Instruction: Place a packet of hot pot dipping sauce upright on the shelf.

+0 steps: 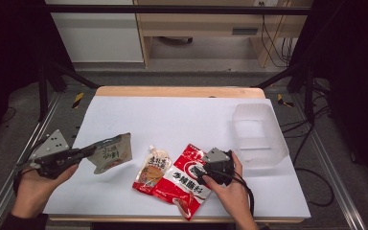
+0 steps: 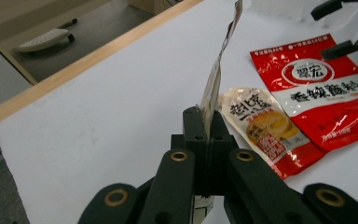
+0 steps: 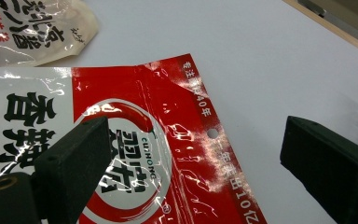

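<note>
Clearly, the red pouch (image 3: 135, 154) reads "CUIHONG".

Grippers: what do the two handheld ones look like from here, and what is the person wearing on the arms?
Both are black two-jaw tools. The left gripper and right gripper each carry a grey three-cornered plate with small holes on top. The jaw links have brass-coloured pivot bushings, and a black cable trails from the right one. A dark sleeve covers the left wrist.

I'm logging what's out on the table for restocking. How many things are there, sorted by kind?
Food pouches: 3 (grey pouch pinched in the left claw, cream spouted pouch, big red pouch beneath the open right claw)
Clear plastic bins: 1
Total: 4
</note>
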